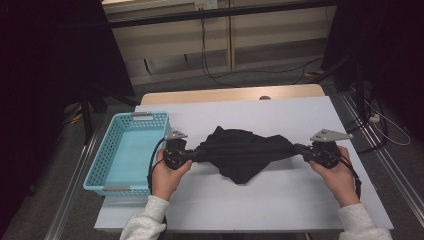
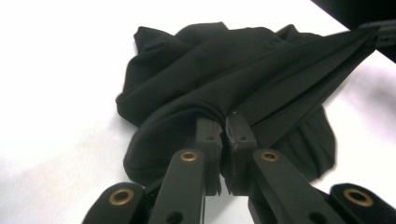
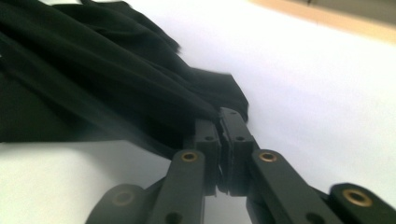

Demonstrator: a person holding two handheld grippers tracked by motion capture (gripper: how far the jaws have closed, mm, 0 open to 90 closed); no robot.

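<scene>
Black cloth [image 1: 245,155] hangs stretched between our two grippers in the middle of the high view, over the white table top [image 1: 280,200]. Its middle sags in a loose bunch, with one point toward the top of the frame and a rounded lobe drooping toward the bottom, and taut folds run out from it to either side.

Our left gripper [image 1: 192,154] sits left of centre in the high view, just beside the right wall of the light blue basket [image 1: 100,170], which stands at the left edge of the table top. In the left gripper view the two black jaws stand almost together, pinching a gathered corner of the cloth [image 2: 219,88] between their tips [image 2: 225,126]; the fabric fans away toward the upper right of that frame.

Our right gripper [image 1: 300,149] is at the right of the high view, near the right edge of the table top. In the right gripper view its jaws are likewise nearly closed on a bunched edge of the cloth [image 3: 93,79], which enters between the tips [image 3: 219,122] and spreads to the upper left of the frame.

We see both hands [image 1: 167,175] wrapped around the gripper bodies, pale sleeves [image 1: 145,220] entering from the bottom of the high view.
</scene>
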